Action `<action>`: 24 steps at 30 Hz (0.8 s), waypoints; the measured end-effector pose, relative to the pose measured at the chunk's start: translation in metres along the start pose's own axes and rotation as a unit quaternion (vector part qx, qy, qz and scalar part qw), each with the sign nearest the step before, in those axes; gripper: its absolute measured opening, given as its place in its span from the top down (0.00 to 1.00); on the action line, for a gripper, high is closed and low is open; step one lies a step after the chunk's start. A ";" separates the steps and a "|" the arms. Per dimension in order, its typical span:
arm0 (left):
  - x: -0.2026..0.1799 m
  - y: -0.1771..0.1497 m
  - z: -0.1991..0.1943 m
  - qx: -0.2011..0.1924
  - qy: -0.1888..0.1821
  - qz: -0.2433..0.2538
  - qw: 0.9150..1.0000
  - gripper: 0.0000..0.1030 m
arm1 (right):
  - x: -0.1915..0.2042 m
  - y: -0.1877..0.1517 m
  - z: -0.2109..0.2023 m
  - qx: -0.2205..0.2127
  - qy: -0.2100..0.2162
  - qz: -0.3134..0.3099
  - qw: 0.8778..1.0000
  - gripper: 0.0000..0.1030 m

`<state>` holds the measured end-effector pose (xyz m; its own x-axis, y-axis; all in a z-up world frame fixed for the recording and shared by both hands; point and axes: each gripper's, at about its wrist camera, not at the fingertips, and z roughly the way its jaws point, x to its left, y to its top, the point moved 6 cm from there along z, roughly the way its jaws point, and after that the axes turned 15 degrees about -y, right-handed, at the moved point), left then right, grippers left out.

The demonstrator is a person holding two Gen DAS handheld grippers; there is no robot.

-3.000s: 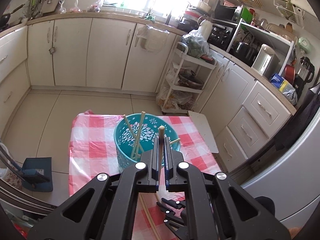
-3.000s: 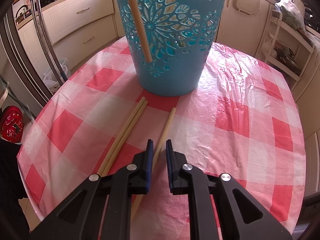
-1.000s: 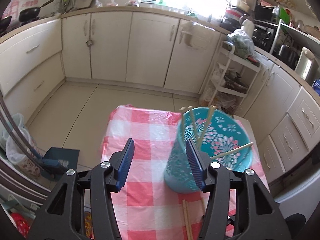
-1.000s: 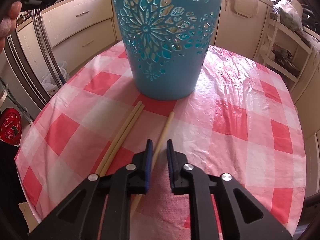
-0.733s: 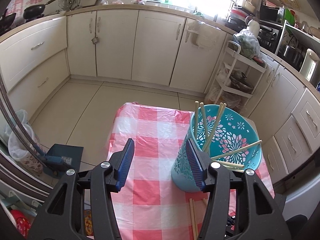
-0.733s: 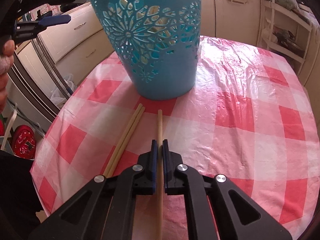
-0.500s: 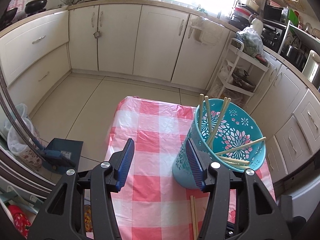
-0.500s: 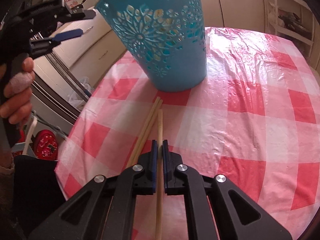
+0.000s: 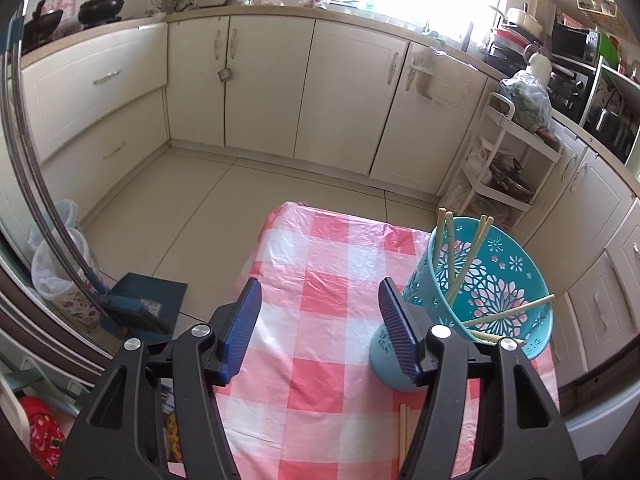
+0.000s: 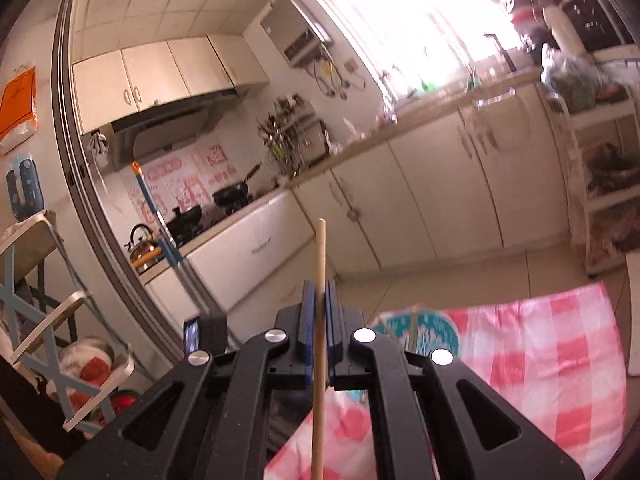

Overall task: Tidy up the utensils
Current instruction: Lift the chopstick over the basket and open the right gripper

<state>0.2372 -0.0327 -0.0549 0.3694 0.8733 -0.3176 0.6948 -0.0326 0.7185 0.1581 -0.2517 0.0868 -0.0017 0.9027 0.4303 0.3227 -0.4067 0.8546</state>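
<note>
Chopstick [image 10: 319, 280] clamped upright in right gripper [image 10: 319, 300]

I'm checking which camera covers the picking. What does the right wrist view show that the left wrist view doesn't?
Only the right wrist view shows the right tongs shut on a chopstick, lifted off the table. Only the left wrist view shows the left tongs, open and empty, their jaws having just widened, chopsticks in the basket and two chopsticks on the cloth. Both show the teal basket and the checked tablecloth.
</note>
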 end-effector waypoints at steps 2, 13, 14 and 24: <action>-0.004 0.001 -0.001 -0.004 0.009 0.016 1.000 0.40 | 0.000 0.016 0.016 -0.038 -0.023 0.008 0.999 0.94; -0.025 0.003 -0.007 -0.017 0.026 0.076 0.997 0.32 | -0.027 0.002 0.093 -0.069 -0.137 0.028 0.988 0.94; -0.025 0.004 -0.007 -0.018 0.024 0.076 0.997 0.31 | -0.026 -0.002 0.095 -0.066 -0.139 0.023 0.988 0.94; -0.024 0.002 -0.009 -0.019 0.024 0.072 0.997 0.30 | -0.021 -0.034 0.095 -0.018 -0.142 -0.023 0.989 0.91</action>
<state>0.2244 -0.0490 -0.0404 0.4330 0.8831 -0.1808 0.6130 -0.1414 0.7773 0.2371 -0.2440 0.0215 0.2519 0.9214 0.2958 0.2955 -0.3643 0.8832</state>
